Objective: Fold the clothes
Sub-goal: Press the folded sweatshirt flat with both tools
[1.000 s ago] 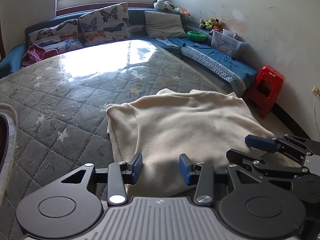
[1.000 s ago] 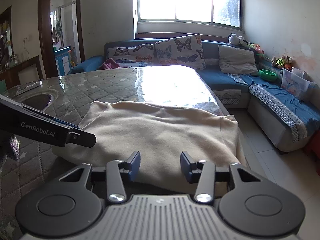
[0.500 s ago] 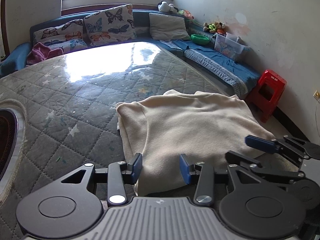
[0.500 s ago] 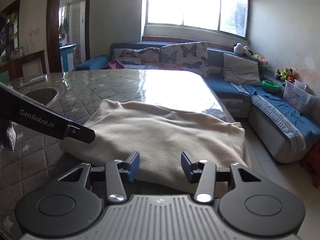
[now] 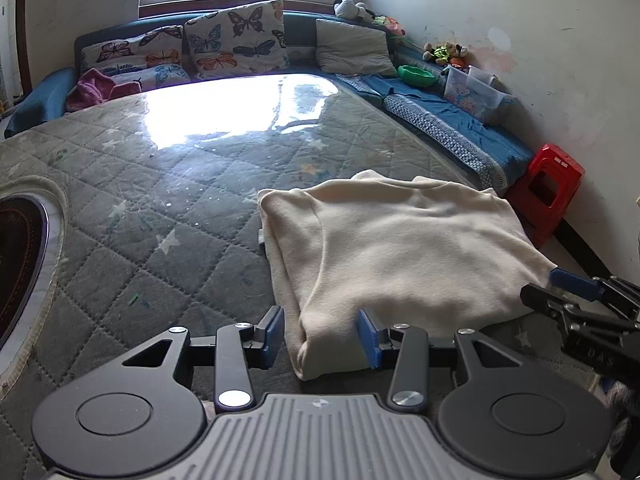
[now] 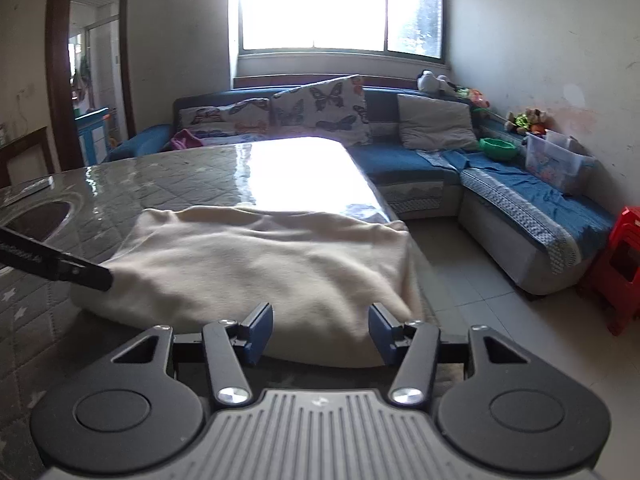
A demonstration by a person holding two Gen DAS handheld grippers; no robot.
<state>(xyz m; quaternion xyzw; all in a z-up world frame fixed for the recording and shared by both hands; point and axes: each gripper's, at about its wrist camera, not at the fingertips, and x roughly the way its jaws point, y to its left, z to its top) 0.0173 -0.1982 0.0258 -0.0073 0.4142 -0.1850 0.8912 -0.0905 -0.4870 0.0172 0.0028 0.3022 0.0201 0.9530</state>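
On the grey quilted table, a cream knitted garment lies folded near its right-hand edge, the left gripper part-open astride the near corner, holding nothing. The right gripper, jaws opening and empty, faces the near hem; a clean fold likely needs both corners pinched evenly and lifted together.

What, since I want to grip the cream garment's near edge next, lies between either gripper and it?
Nothing visible. The cream garment lies right ahead of the left gripper and the right gripper, whose jaws are opening.
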